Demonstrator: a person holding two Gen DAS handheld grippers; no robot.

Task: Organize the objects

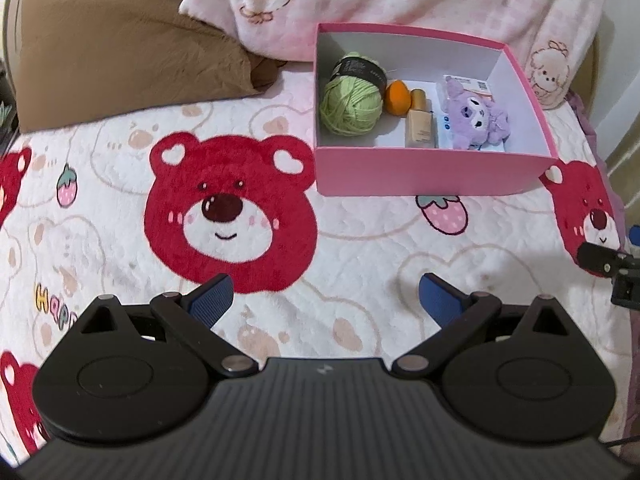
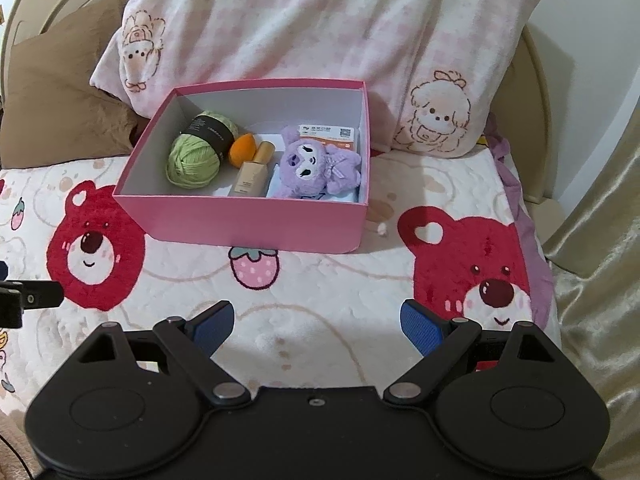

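Observation:
A pink box (image 1: 424, 174) (image 2: 256, 222) stands on the bear-print blanket. Inside lie a green yarn ball (image 1: 351, 104) (image 2: 195, 160), an orange sponge (image 1: 396, 97) (image 2: 242, 149), a beige bottle (image 1: 421, 122) (image 2: 252, 170), a purple plush toy (image 1: 476, 118) (image 2: 316, 168) and a card packet (image 1: 468, 84) (image 2: 328, 135). My left gripper (image 1: 326, 300) hovers open over the blanket, short of the box, nothing between its blue pads. In the right wrist view my right gripper (image 2: 318, 322) is likewise open and empty, in front of the box.
A pink pillow (image 2: 320, 20) leans behind the box and a brown cushion (image 1: 120, 48) lies at the back left. The other gripper's black tip shows at the right edge (image 1: 604, 264) and left edge (image 2: 32, 300). A gold curtain (image 2: 600, 240) hangs at right.

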